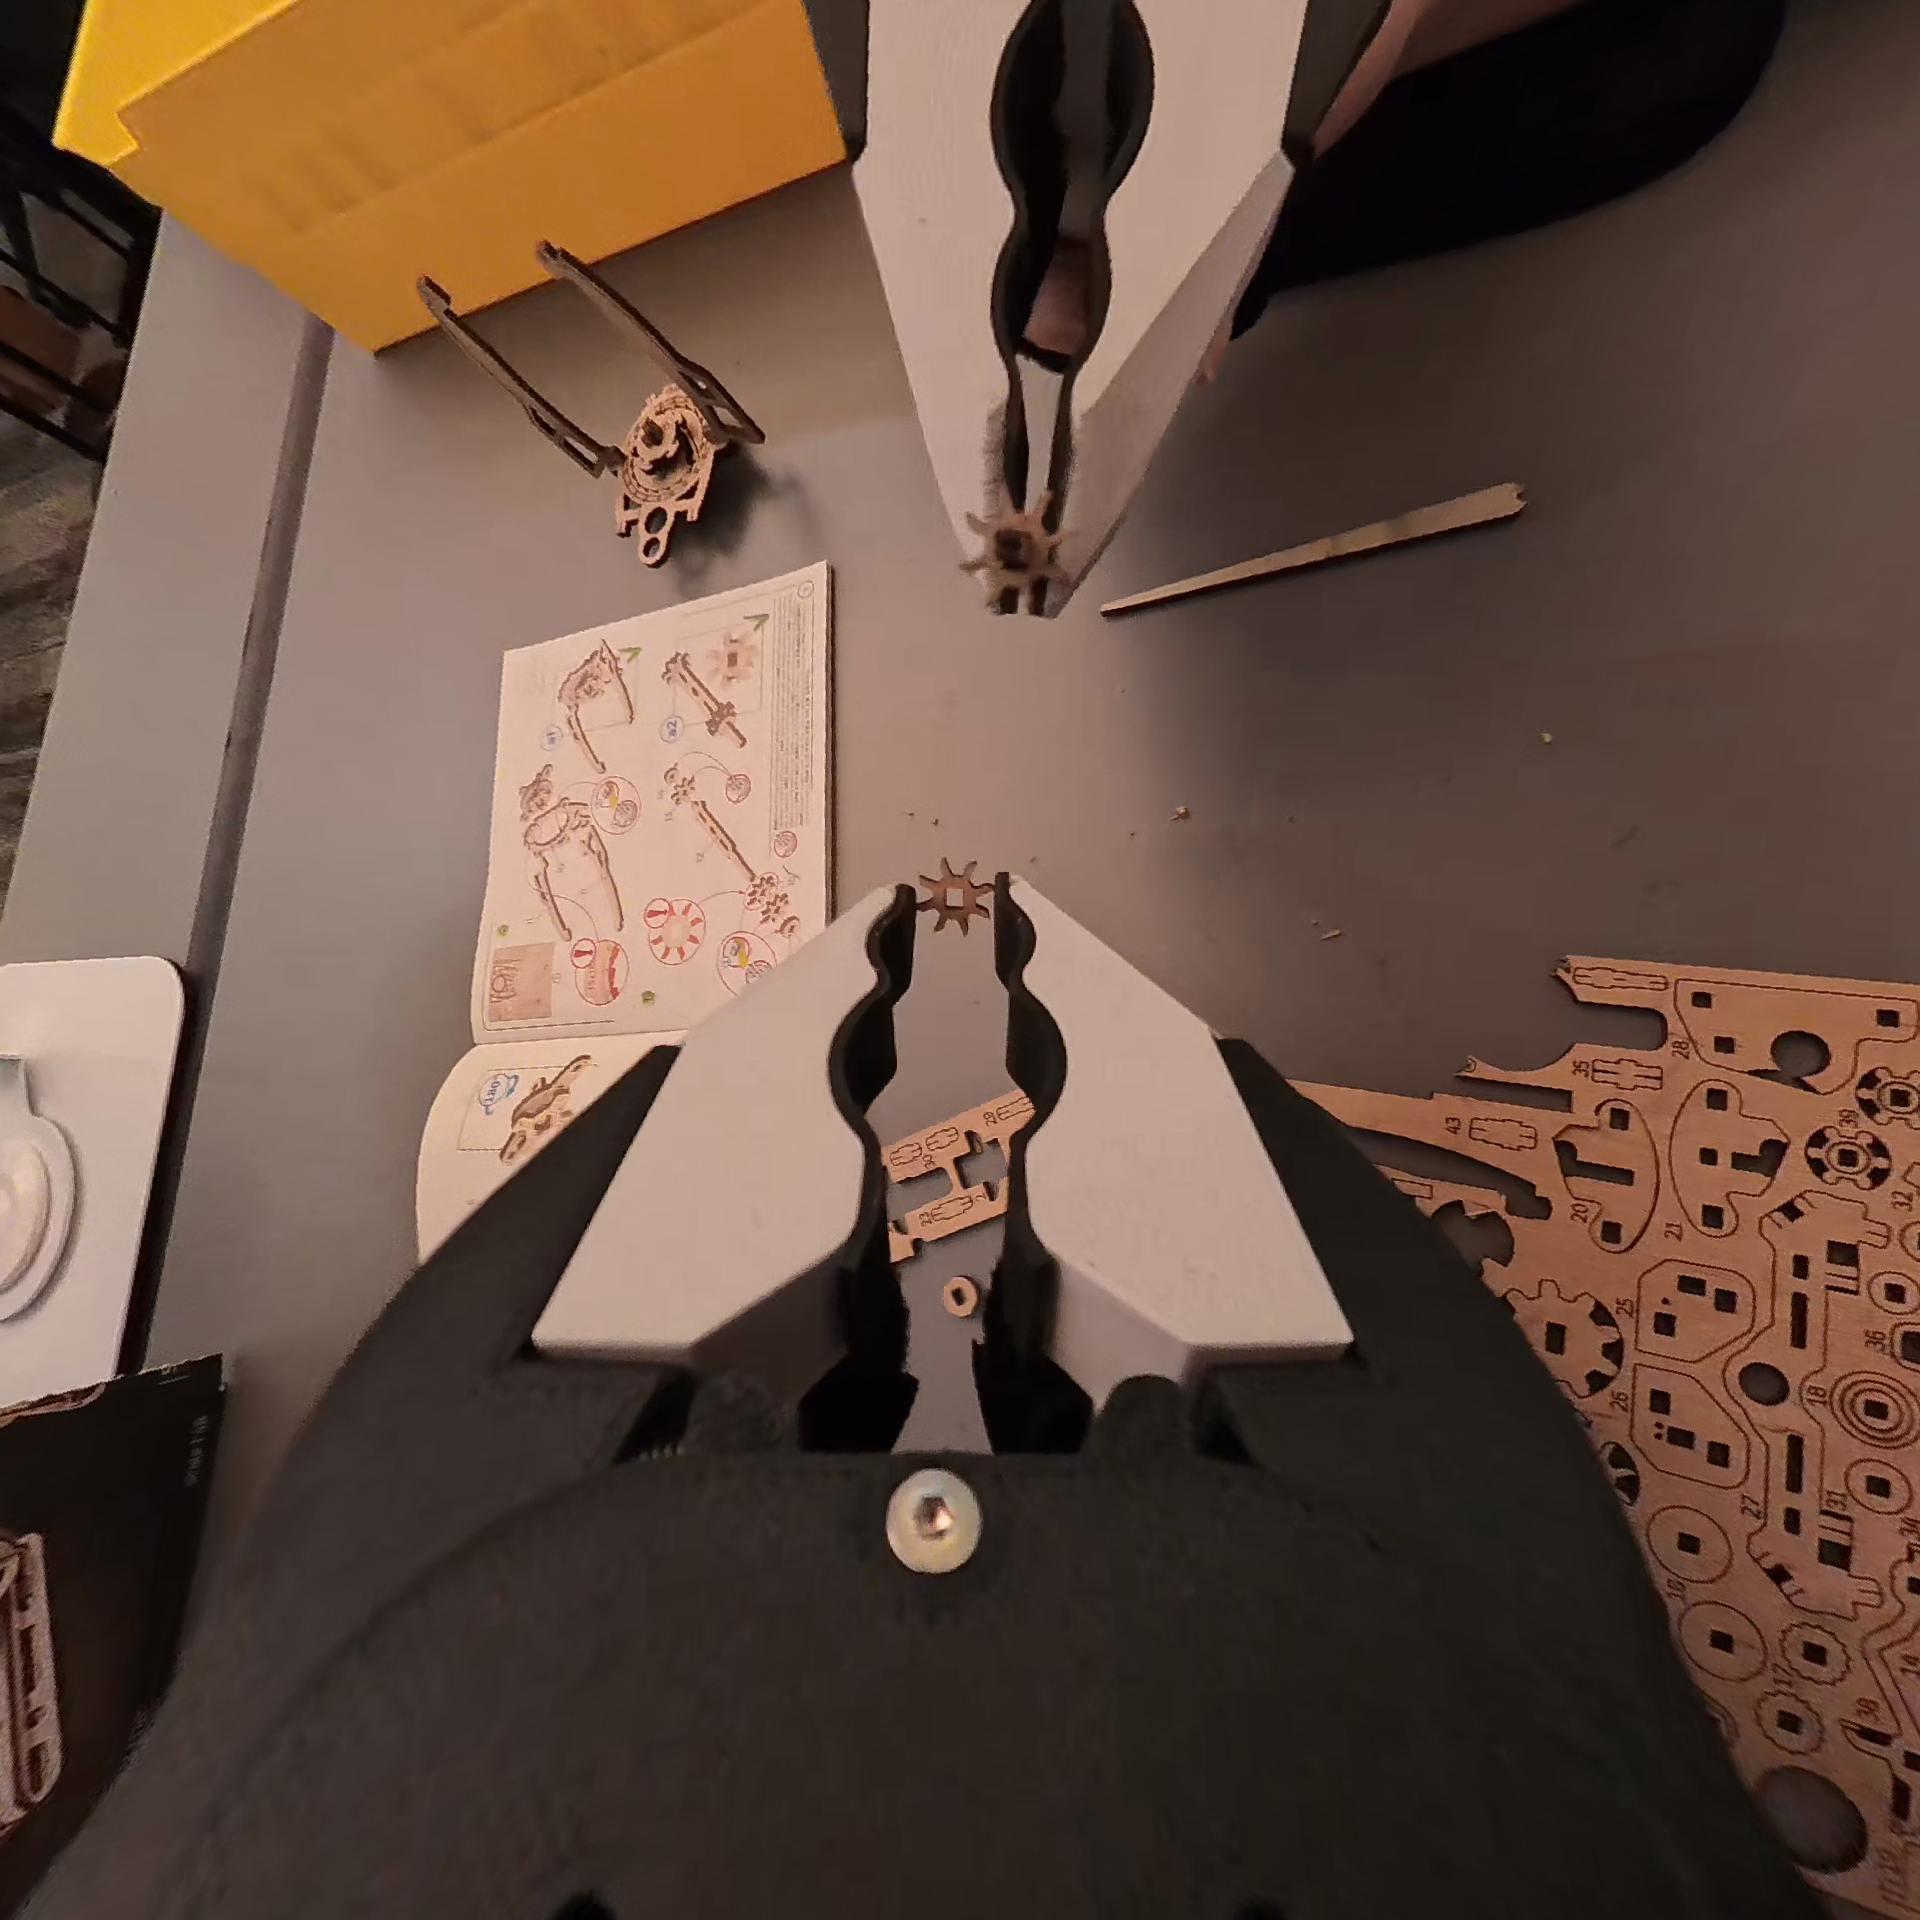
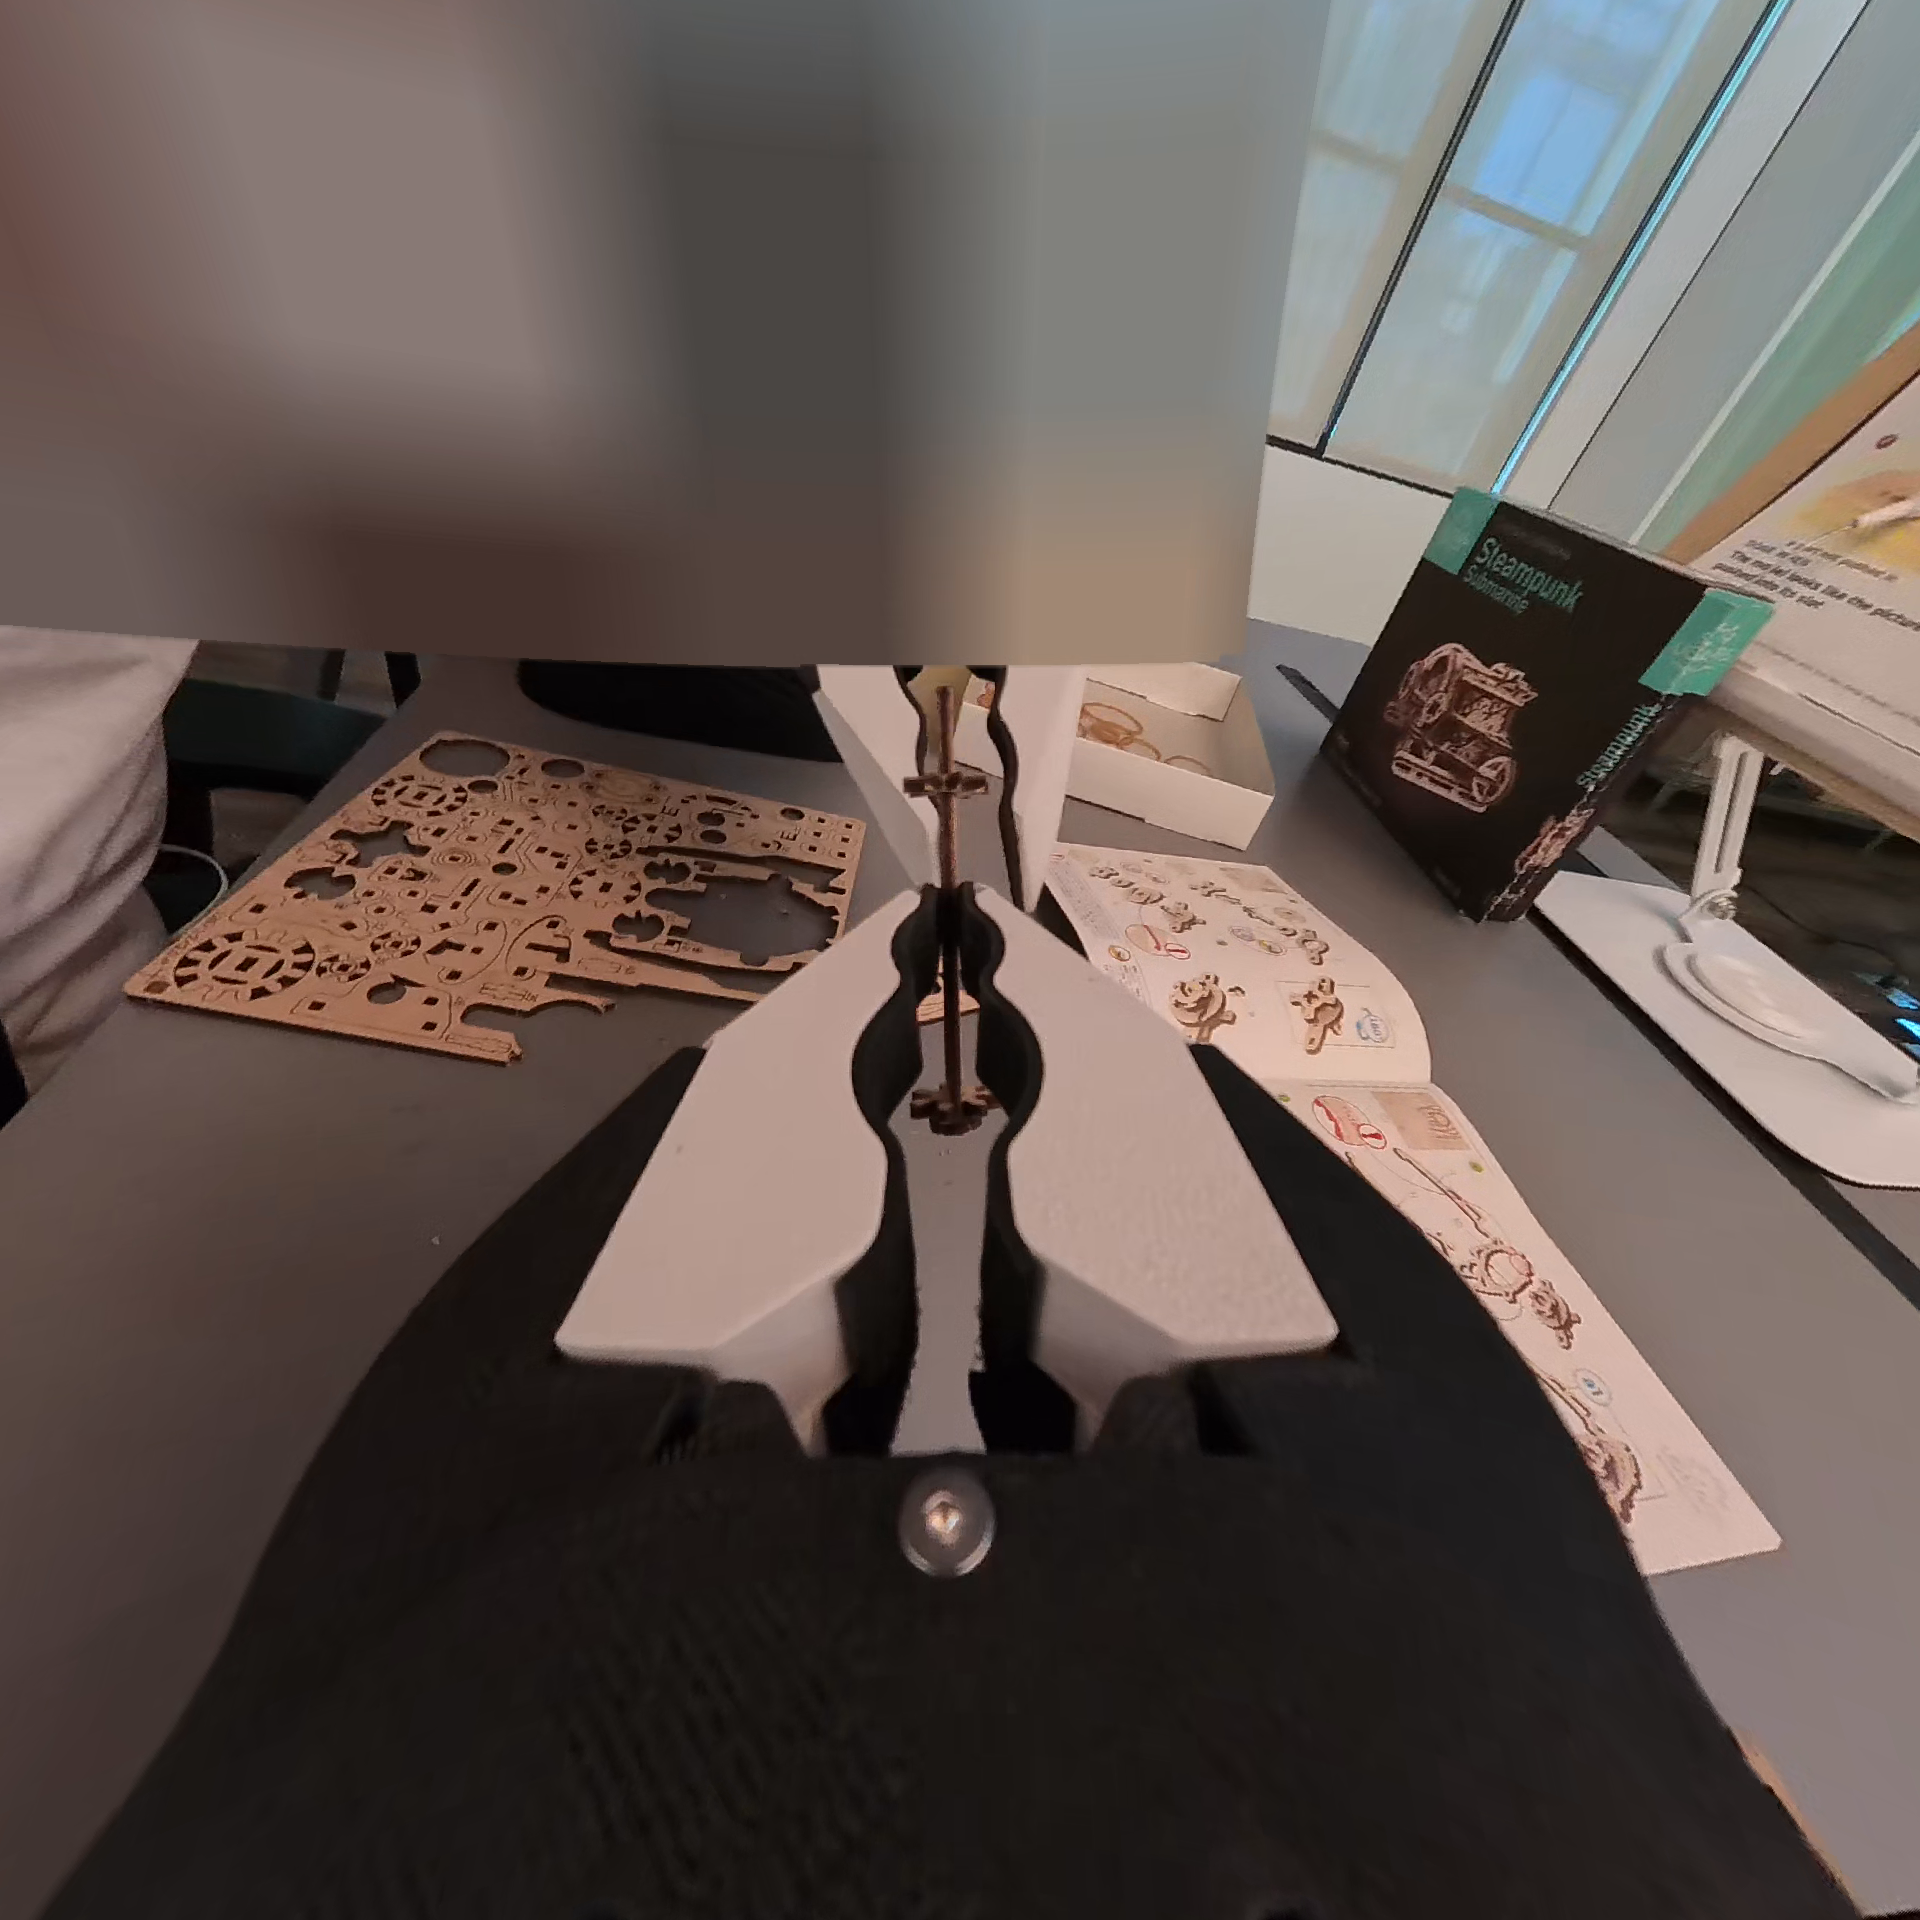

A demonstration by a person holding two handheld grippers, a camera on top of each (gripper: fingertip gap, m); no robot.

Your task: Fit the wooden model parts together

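My left gripper (image 1: 954, 891) is shut on a small wooden gear (image 1: 954, 900), held face-on at its fingertips above the grey table (image 1: 1351, 790). My right gripper (image 2: 948, 899) is shut on a thin wooden axle (image 2: 947, 831) that carries one gear near its far end (image 2: 943, 784) and one at its near end (image 2: 948, 1101). In the left wrist view the right gripper (image 1: 1023, 566) points towards me with the axle's gear (image 1: 1010, 551) at its tip, a short gap from my gear. The left gripper's white fingers (image 2: 1039, 790) show behind the axle.
A part-built model (image 1: 665, 447) stands by a yellow box (image 1: 468, 156). An open instruction booklet (image 1: 665, 800), a loose wooden strip (image 1: 1320, 551), a small washer (image 1: 961, 1294) and a punched wooden sheet (image 1: 1662, 1299) lie on the table. A dark kit box (image 2: 1538, 707) and a white tray (image 2: 1174, 769) stand at the right. Spacing between my two grippers at the tips: around 5 cm.
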